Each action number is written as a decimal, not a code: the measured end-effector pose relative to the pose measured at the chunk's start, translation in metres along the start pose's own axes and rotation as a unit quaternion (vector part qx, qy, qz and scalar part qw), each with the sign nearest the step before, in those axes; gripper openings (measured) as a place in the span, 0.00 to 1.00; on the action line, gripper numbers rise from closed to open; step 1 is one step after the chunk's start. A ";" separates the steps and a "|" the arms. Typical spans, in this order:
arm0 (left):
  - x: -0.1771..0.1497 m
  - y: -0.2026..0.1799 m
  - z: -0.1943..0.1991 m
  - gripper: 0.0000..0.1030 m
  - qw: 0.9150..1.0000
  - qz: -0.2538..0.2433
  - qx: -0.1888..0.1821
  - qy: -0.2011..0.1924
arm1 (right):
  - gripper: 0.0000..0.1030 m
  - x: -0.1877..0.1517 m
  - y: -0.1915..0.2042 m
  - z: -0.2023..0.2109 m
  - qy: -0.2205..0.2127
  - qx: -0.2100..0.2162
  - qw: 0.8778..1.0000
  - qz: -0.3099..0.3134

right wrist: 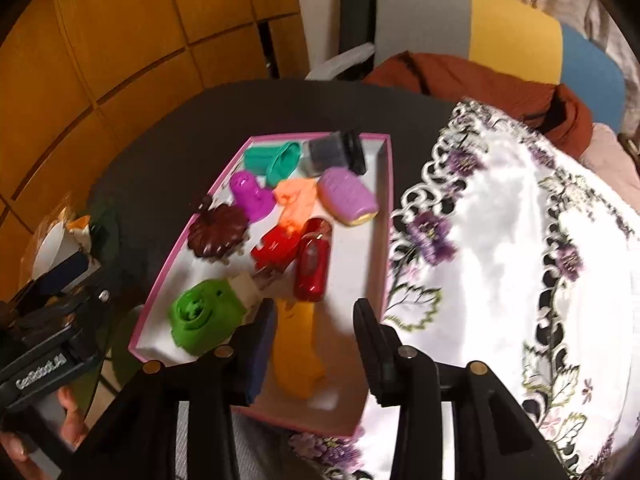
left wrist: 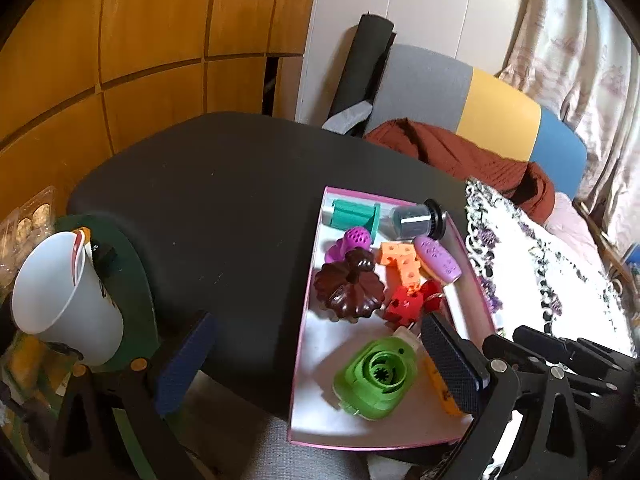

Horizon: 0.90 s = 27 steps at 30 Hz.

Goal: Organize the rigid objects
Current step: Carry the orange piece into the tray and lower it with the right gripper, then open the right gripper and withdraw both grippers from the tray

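Note:
A white box with a pink rim (right wrist: 356, 256) lies on the black table (left wrist: 224, 184) and holds several plastic toys. Among them are a green round piece (right wrist: 204, 320), a brown flower-shaped mould (left wrist: 348, 288), a glossy red piece (right wrist: 312, 268) and a yellow piece (right wrist: 298, 356). My right gripper (right wrist: 316, 340) hovers over the box's near end, open. The yellow piece lies on the box floor between and below its fingers, and the right pad stands clear of it. My left gripper (left wrist: 316, 364) is wide open astride the box's left wall (left wrist: 310, 300) and holds nothing.
A white embroidered cloth (right wrist: 500, 260) borders the box on the right. A white cup (left wrist: 68, 292) stands at the table's left edge. Behind the table is a chair (left wrist: 496, 108) with a rust-coloured cloth on it, and wooden panels (left wrist: 140, 40) beyond. A hand (right wrist: 68, 412) holds the left gripper.

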State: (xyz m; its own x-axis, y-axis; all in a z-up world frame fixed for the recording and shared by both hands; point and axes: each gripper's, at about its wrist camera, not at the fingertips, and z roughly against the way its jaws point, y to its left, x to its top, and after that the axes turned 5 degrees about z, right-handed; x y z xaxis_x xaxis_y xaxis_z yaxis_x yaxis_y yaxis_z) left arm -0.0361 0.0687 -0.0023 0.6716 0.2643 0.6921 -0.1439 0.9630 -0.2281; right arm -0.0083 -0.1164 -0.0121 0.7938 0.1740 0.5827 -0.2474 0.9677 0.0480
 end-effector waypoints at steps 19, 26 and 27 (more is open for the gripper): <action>0.014 -0.002 0.020 1.00 0.999 -0.018 0.042 -0.029 | 0.61 0.022 -0.006 0.017 -0.052 -0.079 0.995 -0.023; 0.014 -0.016 0.019 1.00 0.994 -0.042 0.093 -0.030 | 0.62 0.022 -0.005 0.016 -0.055 -0.091 0.994 -0.023; 0.013 -0.016 0.019 1.00 0.994 -0.043 0.099 -0.033 | 0.62 0.022 -0.005 0.016 -0.055 -0.092 0.994 -0.023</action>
State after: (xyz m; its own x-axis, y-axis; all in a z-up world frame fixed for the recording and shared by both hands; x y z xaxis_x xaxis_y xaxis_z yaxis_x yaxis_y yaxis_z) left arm -0.0392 0.0580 0.0236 0.6394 0.1768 0.7483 -0.2328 0.9720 -0.0307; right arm 0.0020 -0.1203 0.0134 0.7337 0.1174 0.6693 -0.0977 0.9930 -0.0670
